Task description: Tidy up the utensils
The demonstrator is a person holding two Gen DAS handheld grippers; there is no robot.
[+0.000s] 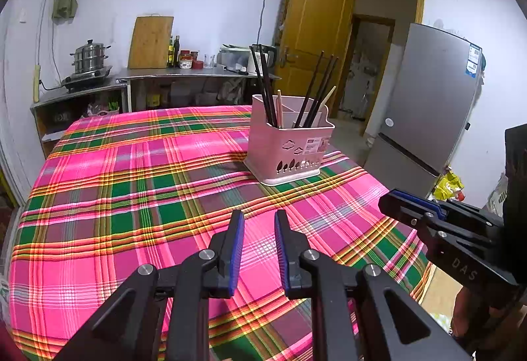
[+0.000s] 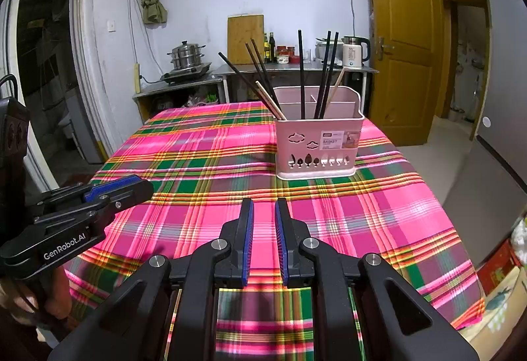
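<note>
A home kitchen: steamer pot [image 1: 89, 57] on a stove, fridge [image 1: 431, 97], cutting board [image 1: 150, 41].

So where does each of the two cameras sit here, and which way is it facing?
Left wrist: on the left gripper, facing the pink basket on the checked tablecloth; the right gripper shows at right.
Right wrist: on the right gripper, facing the basket; the left gripper and a hand show at left.
Shared: basket, chopsticks, tablecloth, counter.

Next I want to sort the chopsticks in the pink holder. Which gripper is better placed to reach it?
Right, marginally. The pink holder sits almost straight ahead of the right gripper, while it lies off to the right of the left gripper. Both hover empty over the tablecloth, fingers slightly apart.
</note>
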